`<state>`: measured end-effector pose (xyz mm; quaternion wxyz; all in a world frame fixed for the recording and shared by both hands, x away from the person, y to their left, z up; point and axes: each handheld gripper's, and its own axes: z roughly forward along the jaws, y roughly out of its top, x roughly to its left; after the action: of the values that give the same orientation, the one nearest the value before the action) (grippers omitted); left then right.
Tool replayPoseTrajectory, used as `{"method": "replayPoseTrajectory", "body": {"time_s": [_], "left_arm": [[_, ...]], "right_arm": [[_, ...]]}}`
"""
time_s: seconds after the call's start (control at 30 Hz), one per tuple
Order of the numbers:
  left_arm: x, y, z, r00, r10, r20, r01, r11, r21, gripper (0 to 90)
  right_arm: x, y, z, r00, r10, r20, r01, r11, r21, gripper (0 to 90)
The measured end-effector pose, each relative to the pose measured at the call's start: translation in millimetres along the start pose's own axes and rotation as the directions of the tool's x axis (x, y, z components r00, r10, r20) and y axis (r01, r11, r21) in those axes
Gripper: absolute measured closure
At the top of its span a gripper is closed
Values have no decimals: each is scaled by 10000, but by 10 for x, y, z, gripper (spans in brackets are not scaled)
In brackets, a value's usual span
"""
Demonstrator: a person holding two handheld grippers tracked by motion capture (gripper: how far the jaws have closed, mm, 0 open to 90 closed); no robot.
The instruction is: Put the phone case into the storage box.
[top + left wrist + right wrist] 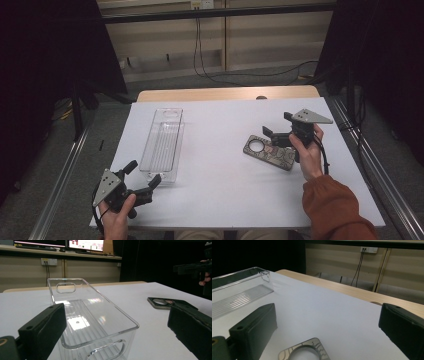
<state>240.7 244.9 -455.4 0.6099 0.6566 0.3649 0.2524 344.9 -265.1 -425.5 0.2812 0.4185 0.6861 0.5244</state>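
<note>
High view: patterned phone case (270, 152) flat on the white table (225, 150), right of centre, just below the right gripper (275, 131), spread wide and empty. Clear plastic bin (162, 144) well apart to the left, left gripper (142, 180) spread at its near end.

Left gripper view: jaws parted, nothing held; bin's handle cut-out (106, 352) close up.

Right gripper view: case's camera ring (304, 353) between the jaws. Probably light, thin, slightly flexible, slippery when flat; best pinched across an edge.

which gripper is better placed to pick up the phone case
Right. The right gripper hovers open just over the phone case, while the left gripper sits across the table by the clear bin.
</note>
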Motion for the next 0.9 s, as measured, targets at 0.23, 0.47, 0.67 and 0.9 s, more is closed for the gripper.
{"method": "replayPoseTrajectory", "body": {"time_s": [0.23,0.47,0.67,0.9], "left_arm": [[3,0,1,10000,15,14,-15,10000,24,21],[8,0,-6,10000,-5,-32,5,10000,22,21],[6,-2,3,10000,8,-34,-8,10000,70,21],[10,-2,3,10000,62,-14,-62,9999,93,21]], "right_arm": [[8,57,129,9998,-76,-163,81,9996,265,12],[-59,116,268,9992,233,-324,-205,9963,837,13],[-136,62,297,9984,256,-514,-173,9877,1553,19],[-152,101,297,9973,66,-729,91,9770,2129,24]]}}
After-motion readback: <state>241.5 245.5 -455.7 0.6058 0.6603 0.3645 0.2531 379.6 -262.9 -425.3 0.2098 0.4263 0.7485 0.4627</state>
